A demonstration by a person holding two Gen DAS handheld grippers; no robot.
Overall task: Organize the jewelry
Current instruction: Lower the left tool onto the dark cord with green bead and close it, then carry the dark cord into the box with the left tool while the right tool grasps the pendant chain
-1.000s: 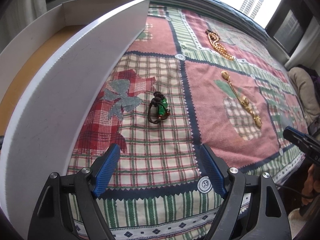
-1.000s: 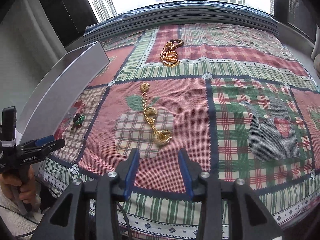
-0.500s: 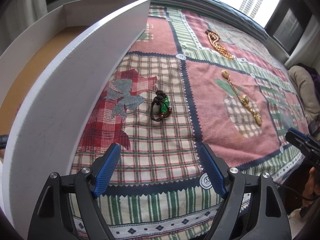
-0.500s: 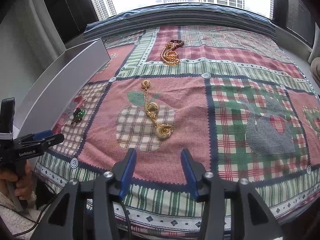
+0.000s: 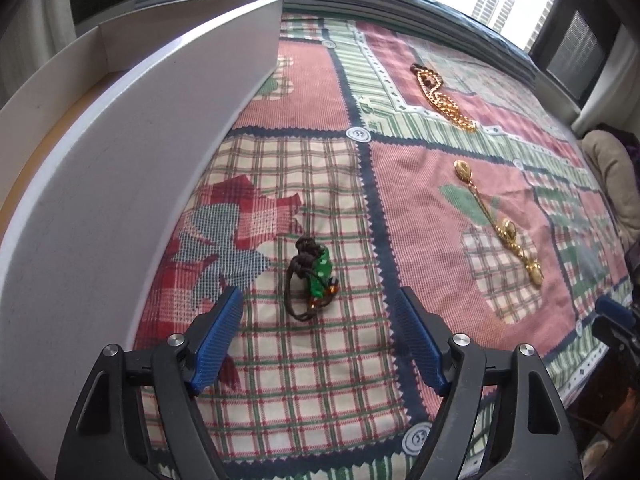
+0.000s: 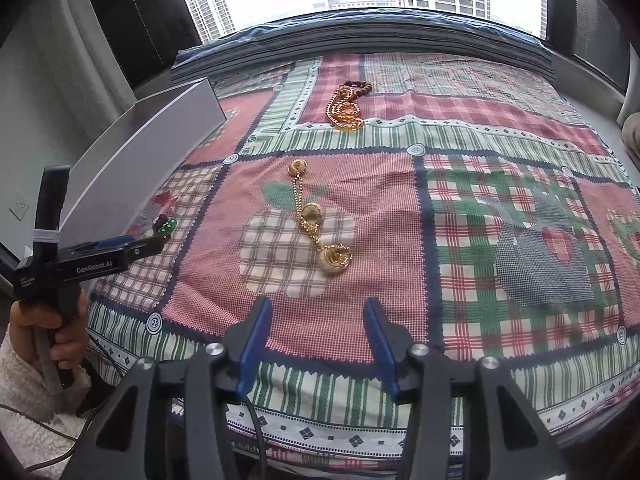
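Patchwork cloth [image 5: 304, 364] is covering the table, a white box [image 5: 120, 184] lying along its left edge. Left gripper [image 5: 318, 316] is hovering spread wide just short of the green-beaded cord bracelet [image 5: 314, 280], apparently not touching. Right gripper [image 6: 318, 322] is gaping near the gold drop chain [image 6: 316, 220]; another gold chain [image 6: 346, 108] is lying farther back.

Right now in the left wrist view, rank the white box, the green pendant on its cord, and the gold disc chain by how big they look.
1. White box, by far.
2. Gold disc chain.
3. Green pendant.
The last two look close; the pendant's nearness to the camera leaves their order unsure.
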